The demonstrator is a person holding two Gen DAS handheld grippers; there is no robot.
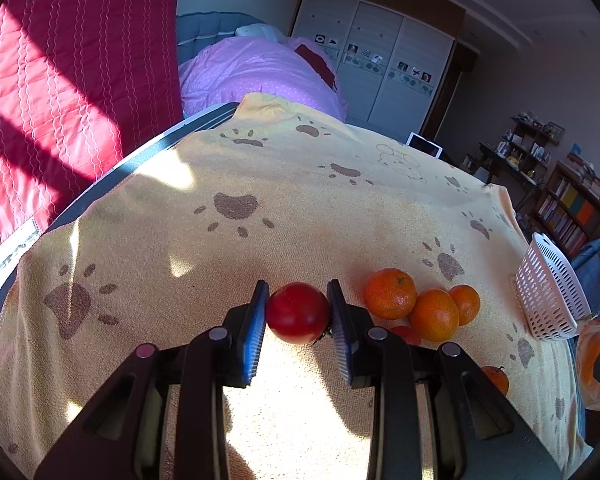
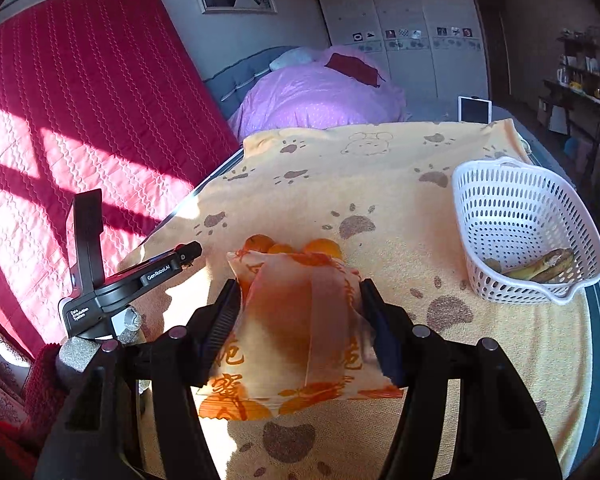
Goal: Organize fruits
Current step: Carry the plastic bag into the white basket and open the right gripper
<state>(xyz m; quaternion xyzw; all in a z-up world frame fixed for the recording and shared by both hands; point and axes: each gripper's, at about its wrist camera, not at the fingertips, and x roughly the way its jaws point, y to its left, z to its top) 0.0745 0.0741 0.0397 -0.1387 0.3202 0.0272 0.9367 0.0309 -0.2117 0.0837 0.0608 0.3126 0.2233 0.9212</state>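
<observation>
Sunlit yellow paw-print towel [image 1: 260,184] covers the surface where we work. Our left tongs [image 1: 298,312] are clamped on a round red tomato [image 1: 298,314], beside three orange tangerines [image 1: 392,294]. Our right tongs [image 2: 300,320] grip a printed orange plastic bag [image 2: 296,332]; a white perforated plastic basket [image 2: 480,192] with bananas [image 2: 540,266] sits to the right.

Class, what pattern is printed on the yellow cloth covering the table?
Brown paw prints on the yellow towel cloth, plus a faint outlined bear; clearest in the left wrist view.
</observation>
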